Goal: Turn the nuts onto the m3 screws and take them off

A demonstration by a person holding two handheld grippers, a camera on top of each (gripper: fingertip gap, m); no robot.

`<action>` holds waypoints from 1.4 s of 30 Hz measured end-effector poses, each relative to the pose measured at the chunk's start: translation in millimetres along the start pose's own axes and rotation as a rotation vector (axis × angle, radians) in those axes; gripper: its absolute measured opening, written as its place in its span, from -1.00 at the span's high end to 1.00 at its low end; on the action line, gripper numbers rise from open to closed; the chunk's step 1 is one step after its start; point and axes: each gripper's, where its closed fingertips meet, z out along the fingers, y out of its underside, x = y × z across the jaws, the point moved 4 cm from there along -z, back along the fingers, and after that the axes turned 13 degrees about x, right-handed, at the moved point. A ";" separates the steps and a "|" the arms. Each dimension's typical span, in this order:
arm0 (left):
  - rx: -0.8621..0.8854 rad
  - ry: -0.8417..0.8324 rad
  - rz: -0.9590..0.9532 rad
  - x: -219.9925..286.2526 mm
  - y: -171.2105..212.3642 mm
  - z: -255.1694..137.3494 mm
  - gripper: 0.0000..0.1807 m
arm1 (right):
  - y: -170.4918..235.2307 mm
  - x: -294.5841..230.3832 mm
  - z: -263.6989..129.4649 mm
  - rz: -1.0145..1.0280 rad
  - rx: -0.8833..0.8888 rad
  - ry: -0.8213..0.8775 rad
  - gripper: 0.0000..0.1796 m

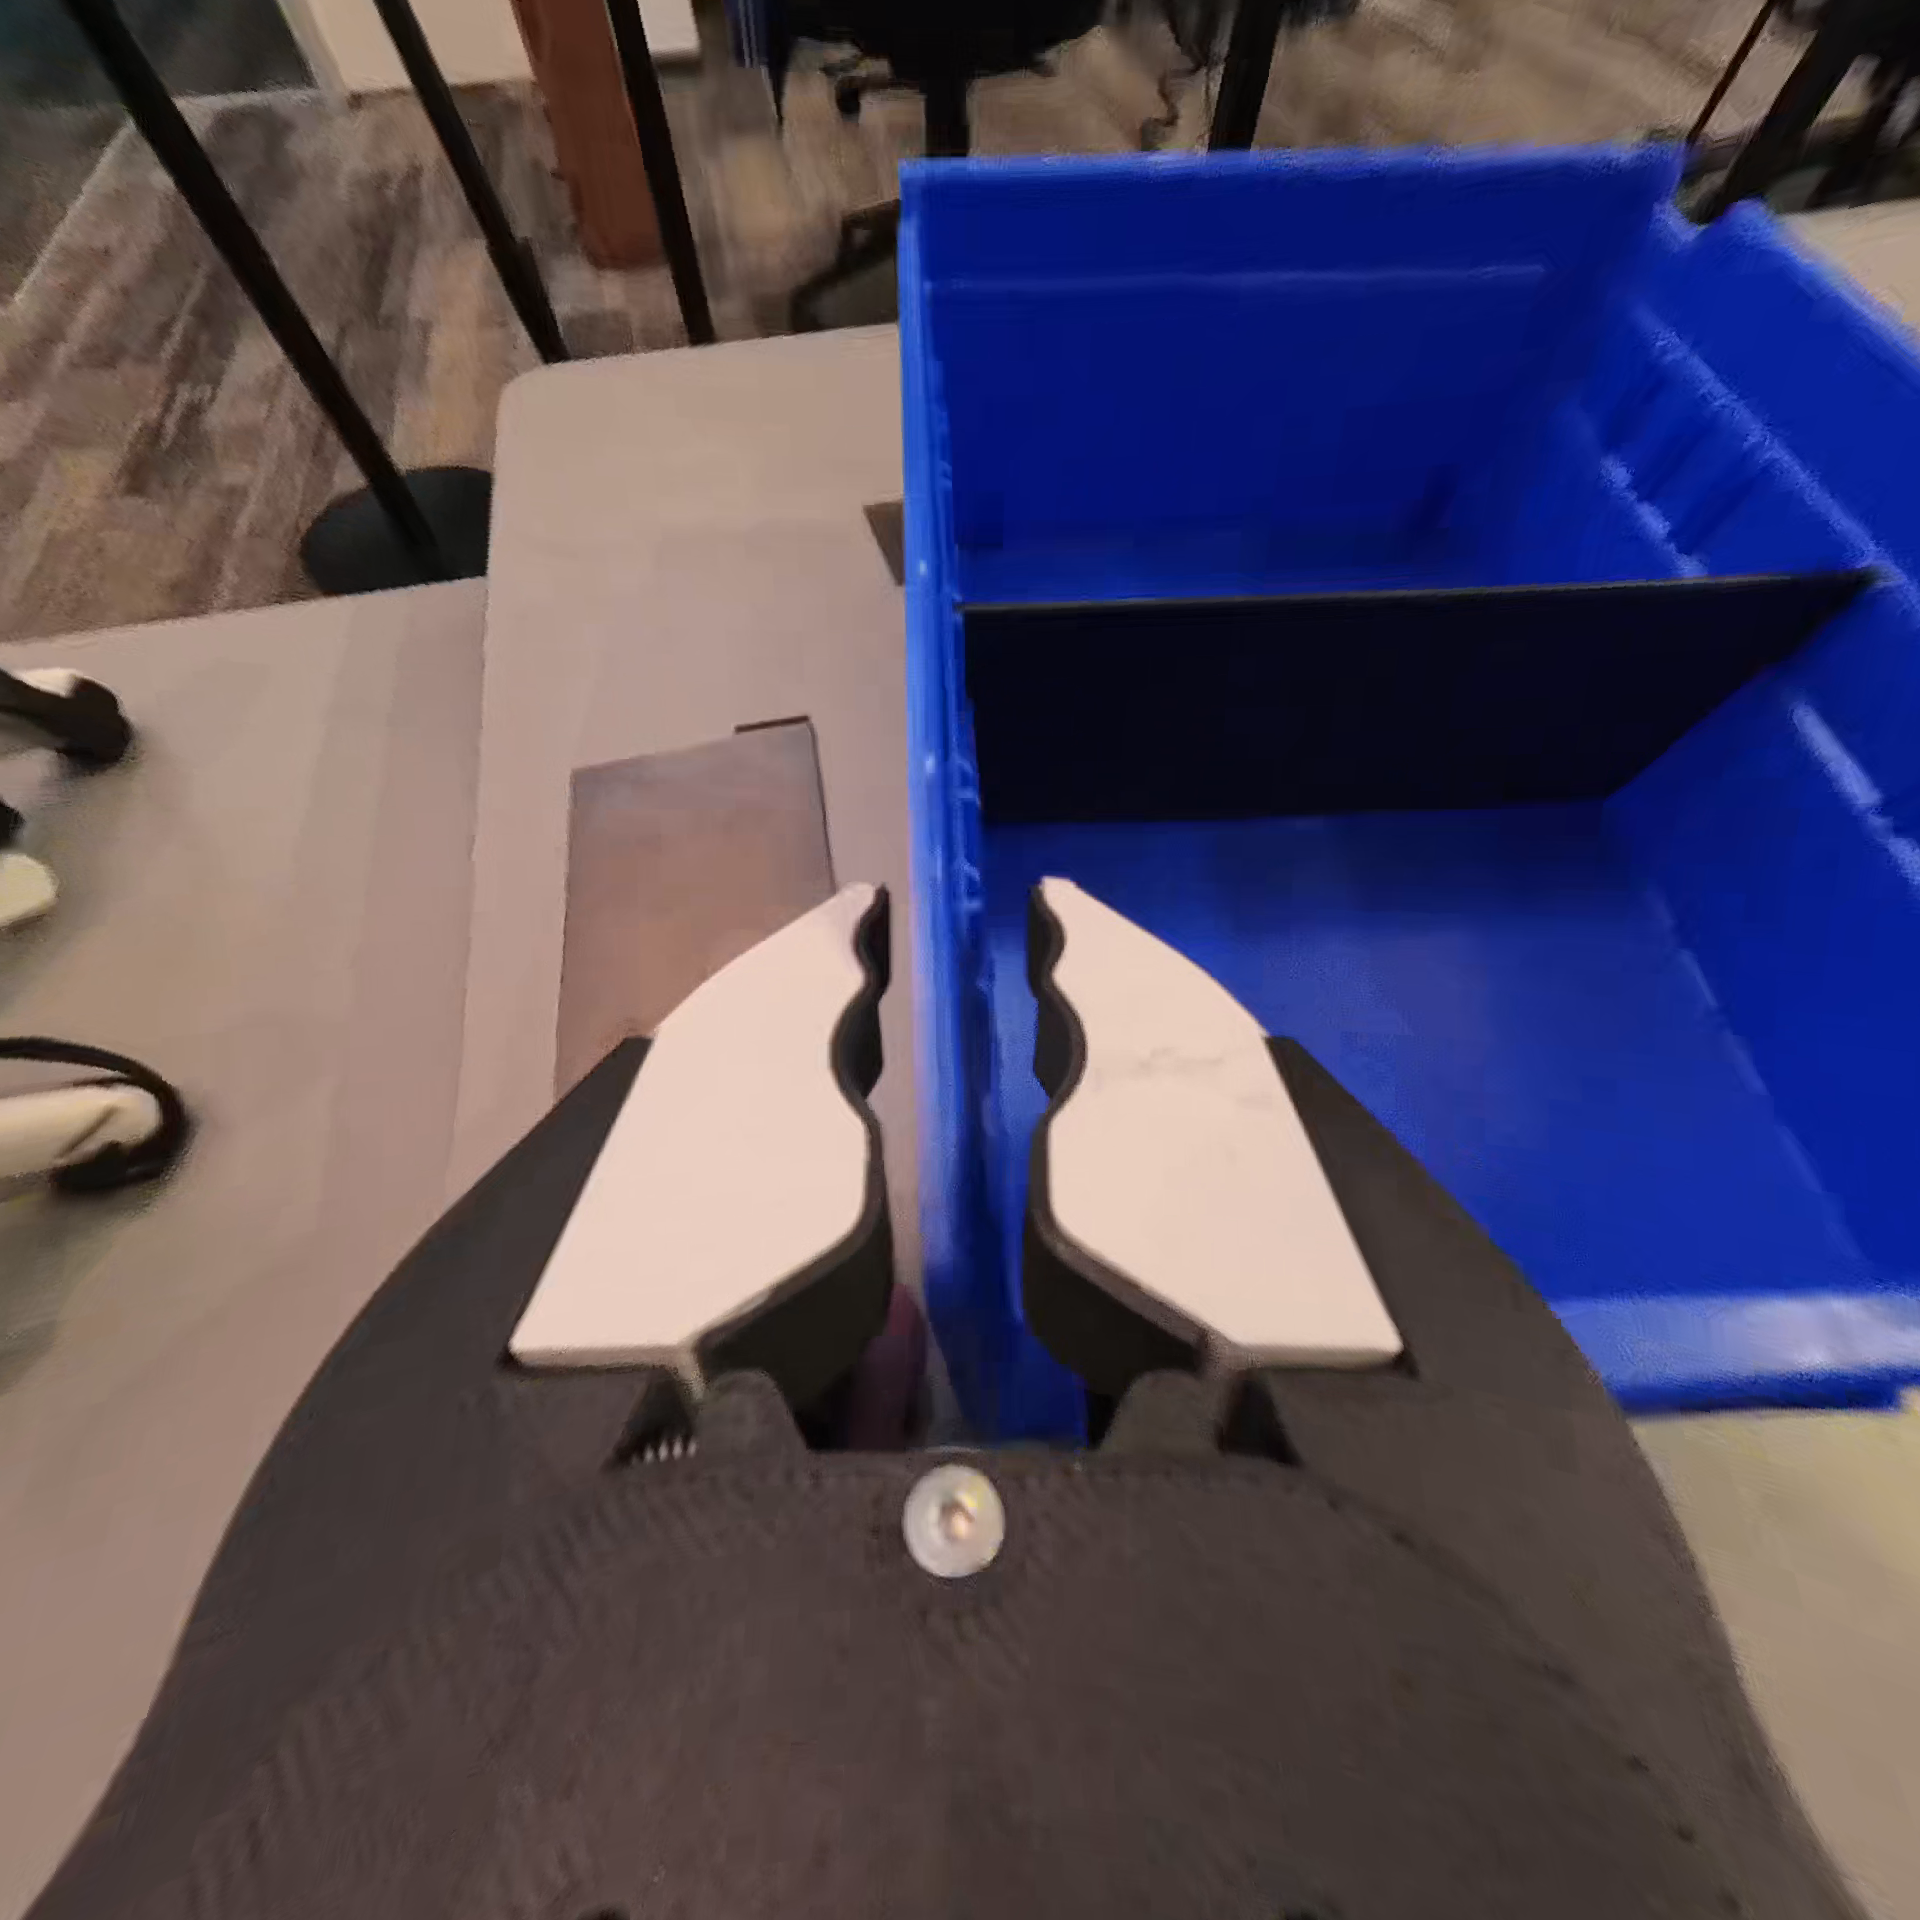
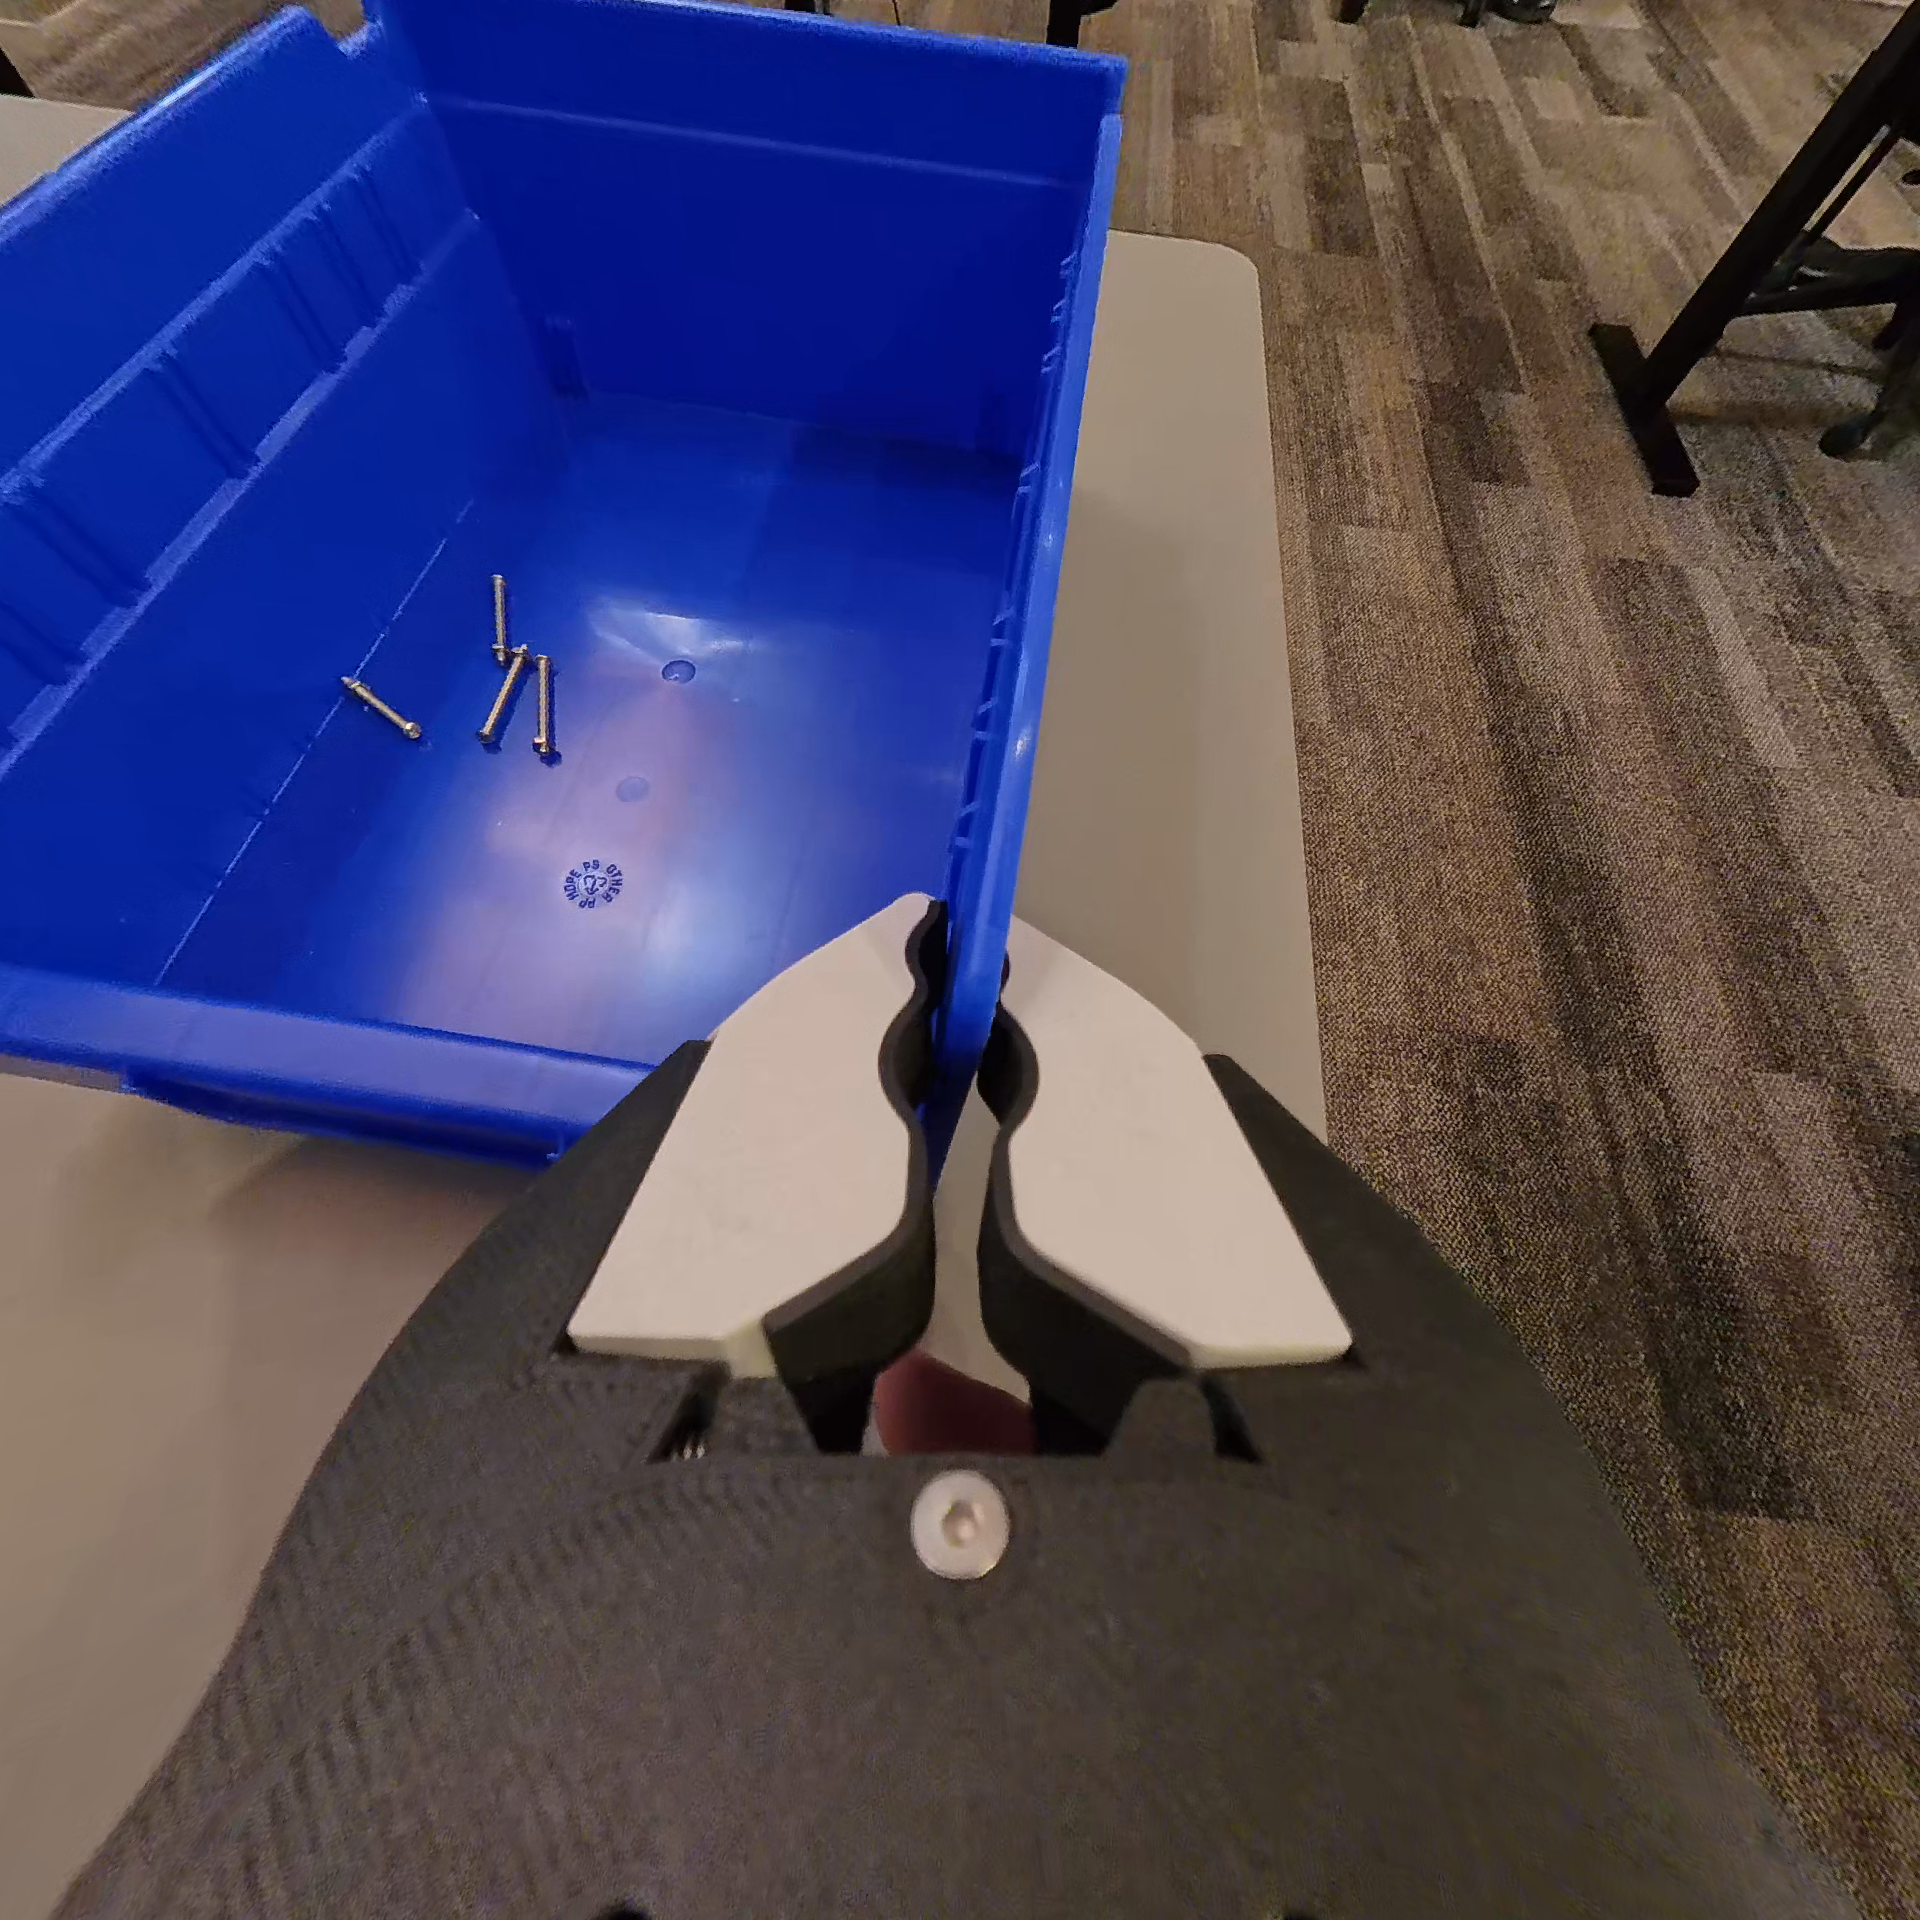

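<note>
Both my claws straddle the blue bin's [image 2: 727, 312] side walls: my right claw [image 2: 971, 940] clenched on its wall, my left claw [image 1: 958, 904] apparently parted around the other. Four screws [image 2: 509, 675] lie on the bin floor.

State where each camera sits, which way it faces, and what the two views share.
Left wrist view: rides the left gripper, looking forward and down along the blue bin's side wall at its black divider; its own fingers straddle the wall, apart.
Right wrist view: rides the right gripper, looking into the bin at four screws; its own fingers pinch the wall.
Shared: the bin and grey table.
</note>
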 end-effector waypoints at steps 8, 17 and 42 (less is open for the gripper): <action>-0.054 0.056 0.055 -1.0 5.1 11.0 0.92 | -0.3 -2.8 0.3 -0.002 -0.003 -0.017 0.96; 0.019 0.029 0.031 8.7 -2.6 -3.1 0.94 | -2.8 -13.6 -8.3 -0.005 0.010 -0.030 0.97; 0.227 0.094 -0.077 108.0 -7.0 -88.0 0.94 | 7.7 -102.3 -66.5 -0.009 0.032 -0.086 0.97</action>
